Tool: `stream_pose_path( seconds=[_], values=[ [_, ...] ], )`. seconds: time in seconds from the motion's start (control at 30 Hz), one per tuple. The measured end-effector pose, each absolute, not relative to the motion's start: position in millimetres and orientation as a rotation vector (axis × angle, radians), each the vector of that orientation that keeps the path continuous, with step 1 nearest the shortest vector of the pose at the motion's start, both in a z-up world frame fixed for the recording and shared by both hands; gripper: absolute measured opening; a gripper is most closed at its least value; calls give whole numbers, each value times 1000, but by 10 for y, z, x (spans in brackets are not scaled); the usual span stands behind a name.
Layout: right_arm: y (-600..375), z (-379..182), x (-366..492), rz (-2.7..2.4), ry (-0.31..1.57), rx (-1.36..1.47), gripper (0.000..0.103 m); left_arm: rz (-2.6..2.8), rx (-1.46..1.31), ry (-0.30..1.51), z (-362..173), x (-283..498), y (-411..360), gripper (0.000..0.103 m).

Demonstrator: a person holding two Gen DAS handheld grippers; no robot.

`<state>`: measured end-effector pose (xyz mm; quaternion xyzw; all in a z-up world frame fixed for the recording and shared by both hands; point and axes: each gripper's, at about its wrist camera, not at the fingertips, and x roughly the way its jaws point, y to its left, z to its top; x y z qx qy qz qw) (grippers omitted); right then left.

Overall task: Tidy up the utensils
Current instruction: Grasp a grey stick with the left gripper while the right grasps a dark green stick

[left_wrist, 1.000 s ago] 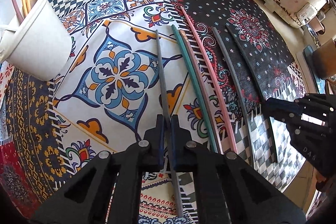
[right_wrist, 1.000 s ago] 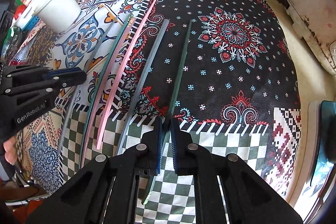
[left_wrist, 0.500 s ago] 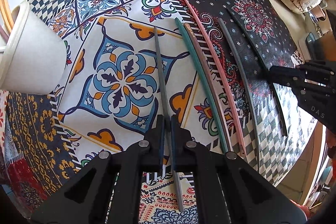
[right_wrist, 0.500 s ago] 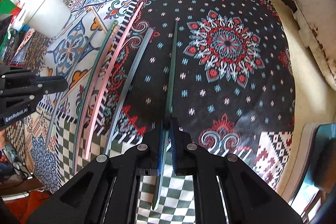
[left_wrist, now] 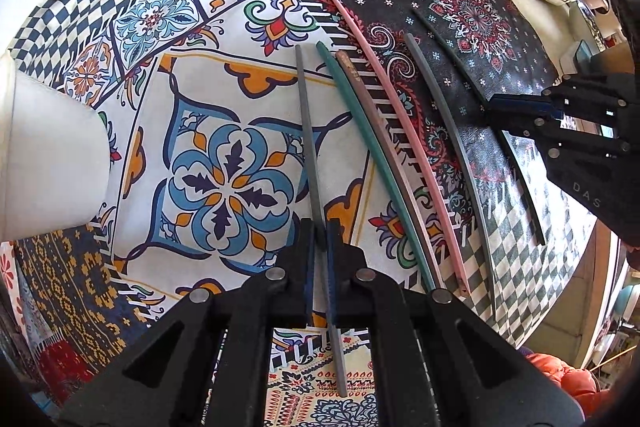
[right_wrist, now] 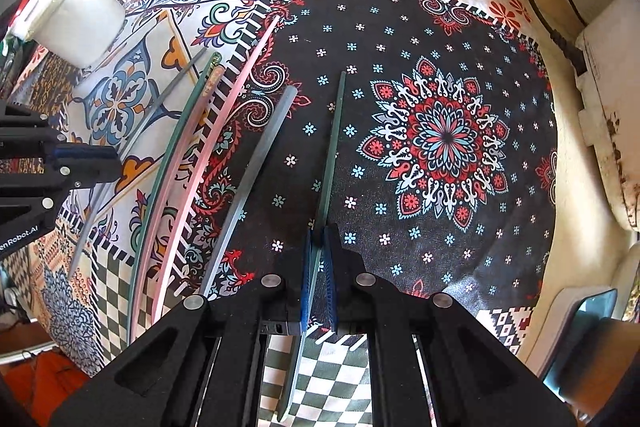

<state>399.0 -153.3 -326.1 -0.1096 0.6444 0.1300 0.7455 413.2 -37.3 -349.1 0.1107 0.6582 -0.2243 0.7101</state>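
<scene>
Each gripper is clamping one chopstick: left gripper [left_wrist: 320, 239] holding the grey chopstick [left_wrist: 308, 147], right gripper [right_wrist: 320, 243] the dark green chopstick [right_wrist: 334, 143], above the worktop [right_wrist: 440, 235]; next, carrying both to the white cup [left_wrist: 52, 155] at 9 o'clock

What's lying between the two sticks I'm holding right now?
Left wrist view shows four loose sticks on the cloth between the held grey stick and dark green stick: a teal one, a brown one, a pink one, a grey one.
</scene>
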Motion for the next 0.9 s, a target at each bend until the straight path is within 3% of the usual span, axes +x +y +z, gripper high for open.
stream_pose_path(
  seconds=[0.47, 0.9],
  values=[
    [-1582, -3125, 3834, 252, 1356, -118, 5, -465, 148, 1412, -3449, 4029, -193, 3],
    [-1680, -2479, 3613, 262, 1169, -19, 5, -367, 54, 1196, -2793, 3669, 304, 3]
  ],
)
